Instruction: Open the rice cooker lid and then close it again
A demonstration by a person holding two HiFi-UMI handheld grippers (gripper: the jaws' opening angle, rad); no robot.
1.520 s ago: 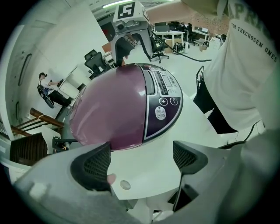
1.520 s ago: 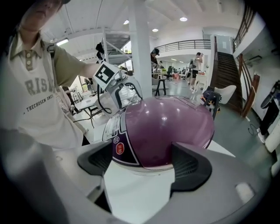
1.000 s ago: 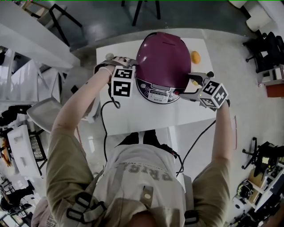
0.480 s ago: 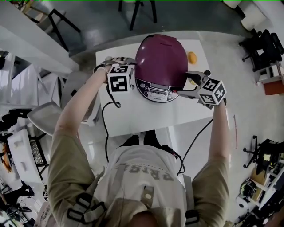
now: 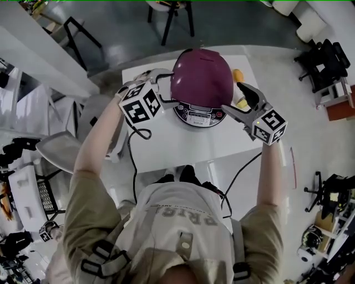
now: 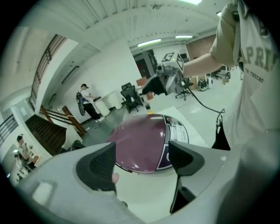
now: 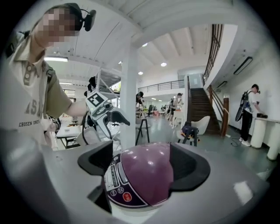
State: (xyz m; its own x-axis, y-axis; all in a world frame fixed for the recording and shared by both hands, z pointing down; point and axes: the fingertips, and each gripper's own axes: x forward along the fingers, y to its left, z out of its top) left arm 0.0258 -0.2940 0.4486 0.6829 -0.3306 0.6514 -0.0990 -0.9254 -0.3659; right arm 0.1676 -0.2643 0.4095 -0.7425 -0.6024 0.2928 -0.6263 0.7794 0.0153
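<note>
The purple rice cooker [image 5: 201, 77] stands on the white table [image 5: 183, 147] with its lid down and its control panel [image 5: 197, 115] facing me. My left gripper [image 5: 165, 89] hangs at the cooker's left, lifted off the table; its jaws are closing with nothing between them. My right gripper [image 5: 237, 102] is raised at the cooker's right, open and empty. Beyond the spread jaws of the left gripper [image 6: 142, 159] the cooker [image 6: 142, 142] lies lower down. In the right gripper view the cooker [image 7: 144, 175] shows past the pads of the right gripper [image 7: 144, 162], untouched.
A small yellow-orange object [image 5: 238, 75] lies on the table behind the cooker's right side. A black cable [image 5: 133, 166] runs off the table's front left. A chair [image 5: 169, 14] stands beyond the far edge. Other people stand farther off in the room.
Both grippers have lifted from the cooker's sides, higher above the table. The left gripper has rolled, its marker cube now tilted. The cooker's lid stays down.
</note>
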